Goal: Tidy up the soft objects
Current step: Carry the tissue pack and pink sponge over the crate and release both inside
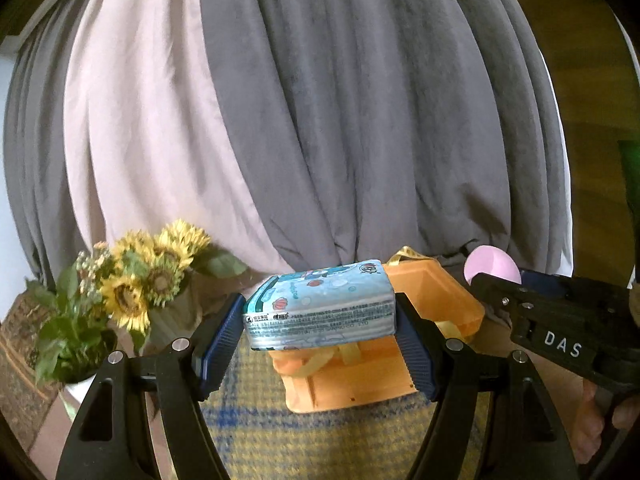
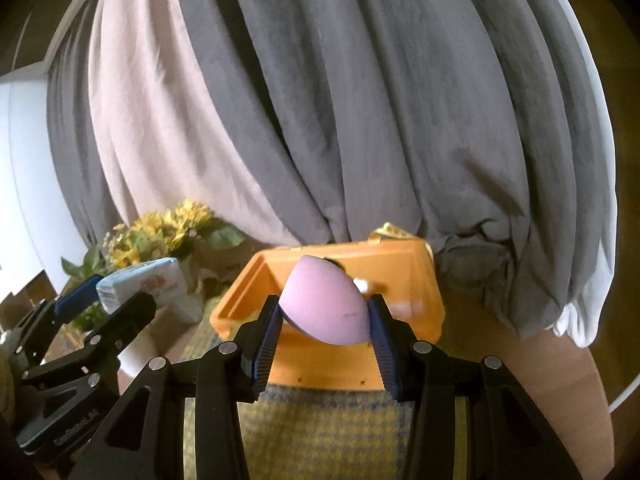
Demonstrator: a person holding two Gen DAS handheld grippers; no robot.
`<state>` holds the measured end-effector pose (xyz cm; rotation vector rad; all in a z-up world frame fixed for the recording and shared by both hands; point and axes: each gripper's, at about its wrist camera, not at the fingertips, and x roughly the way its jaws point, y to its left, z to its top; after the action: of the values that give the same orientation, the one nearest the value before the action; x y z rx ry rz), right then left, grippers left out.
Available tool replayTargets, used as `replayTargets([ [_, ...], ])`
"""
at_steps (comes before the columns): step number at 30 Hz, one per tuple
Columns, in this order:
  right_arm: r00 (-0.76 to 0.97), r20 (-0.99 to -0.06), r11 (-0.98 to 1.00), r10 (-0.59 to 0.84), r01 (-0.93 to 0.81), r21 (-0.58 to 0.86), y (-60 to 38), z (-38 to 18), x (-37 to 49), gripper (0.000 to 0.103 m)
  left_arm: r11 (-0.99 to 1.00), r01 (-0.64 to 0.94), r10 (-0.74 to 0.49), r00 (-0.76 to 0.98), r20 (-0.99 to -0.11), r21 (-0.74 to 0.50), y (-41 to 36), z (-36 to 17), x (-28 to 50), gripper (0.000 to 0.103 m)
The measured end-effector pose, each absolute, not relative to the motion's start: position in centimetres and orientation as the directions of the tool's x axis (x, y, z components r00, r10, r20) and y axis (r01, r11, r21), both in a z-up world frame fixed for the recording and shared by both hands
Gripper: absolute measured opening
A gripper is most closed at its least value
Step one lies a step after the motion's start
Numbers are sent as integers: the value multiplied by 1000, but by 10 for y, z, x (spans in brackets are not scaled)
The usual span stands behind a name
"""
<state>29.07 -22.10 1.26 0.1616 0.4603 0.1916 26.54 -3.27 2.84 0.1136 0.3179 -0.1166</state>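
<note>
Both grippers are loaded above the orange bin [image 2: 332,364]: left gripper [image 1: 320,316] clamps a tissue pack [image 1: 320,312], right gripper [image 2: 326,316] clamps a pink sponge [image 2: 326,304]; lower each well inside the bin before easing the squeeze, one at a time

Two claws, left [image 1: 320,344] and right [image 2: 326,336]. One tissue pack [image 1: 320,308], one pink sponge [image 2: 326,306], one orange box [image 2: 400,276], one sunflower bunch [image 1: 148,272], one checked cloth [image 2: 328,432].

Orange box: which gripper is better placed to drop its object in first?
Probably right: the right gripper holds the pink sponge directly before the orange box opening, while the left gripper holds its tissue pack off to the side.
</note>
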Motion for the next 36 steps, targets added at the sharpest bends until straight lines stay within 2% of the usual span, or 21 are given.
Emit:
replayTargets([
  [9, 880, -436, 977, 189, -126, 170, -217, 27, 334, 45, 979, 174, -130, 931, -341, 102, -34, 36, 311, 72],
  [18, 838, -512, 980, 188, -124, 156, -220, 32, 386, 45, 971, 211, -150, 903, -403, 112, -43, 41, 364, 72],
  [29, 736, -654, 984, 173, -104, 143, -227, 15, 462, 45, 958, 256, -150, 831, -536, 129, -60, 27, 432, 73],
  [36, 659, -732, 985, 172, -97, 145, -230, -8, 501, 45, 956, 281, -159, 748, -644, 90, -63, 4, 473, 73],
])
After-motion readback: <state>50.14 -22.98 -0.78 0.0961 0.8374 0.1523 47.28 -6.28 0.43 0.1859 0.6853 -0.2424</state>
